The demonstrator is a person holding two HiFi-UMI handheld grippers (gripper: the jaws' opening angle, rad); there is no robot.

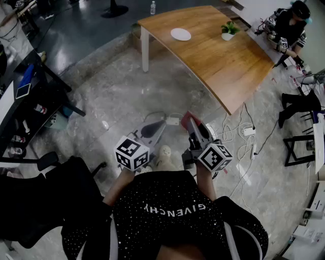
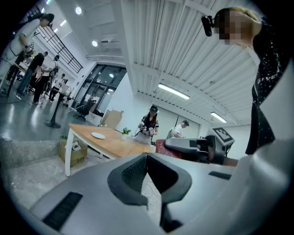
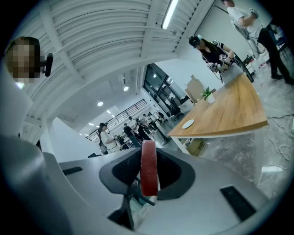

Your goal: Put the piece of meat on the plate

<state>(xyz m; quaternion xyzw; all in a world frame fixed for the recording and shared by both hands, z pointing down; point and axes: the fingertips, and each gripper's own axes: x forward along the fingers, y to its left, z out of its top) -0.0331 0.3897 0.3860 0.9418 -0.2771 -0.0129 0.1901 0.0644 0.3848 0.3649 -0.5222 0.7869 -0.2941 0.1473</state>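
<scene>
The right gripper (image 3: 148, 161) is clamped on the piece of meat (image 3: 148, 168) — a flat red slab standing on edge between the 2 dark pads, its top poking above them. The jaws are only slightly apart, as far as the slab's thickness allows. In the head view the meat shows as a red patch at the tip of that gripper, held level in front of the person's chest. The left gripper (image 2: 147, 158) has its jaws closed tip to tip with nothing between them, and it sits just beside the right one.

The plate (image 1: 181, 34) — small, white, bare — lies on the wooden table (image 1: 228, 66) well apart from both grippers, near the table's far left part. A potted plant (image 1: 228, 31) in a white pot stands to the plate's right. Between the person and the table lies grey floor. White cables (image 1: 234, 133) and a power strip (image 1: 249, 131) lie on it near the table's nearest corner. A cardboard box (image 2: 73, 153) sits under the table by its white leg (image 1: 144, 49). A seated person (image 1: 289, 25) works at the table's far right side, and a water bottle (image 1: 153, 7) stands on the floor beyond it.
</scene>
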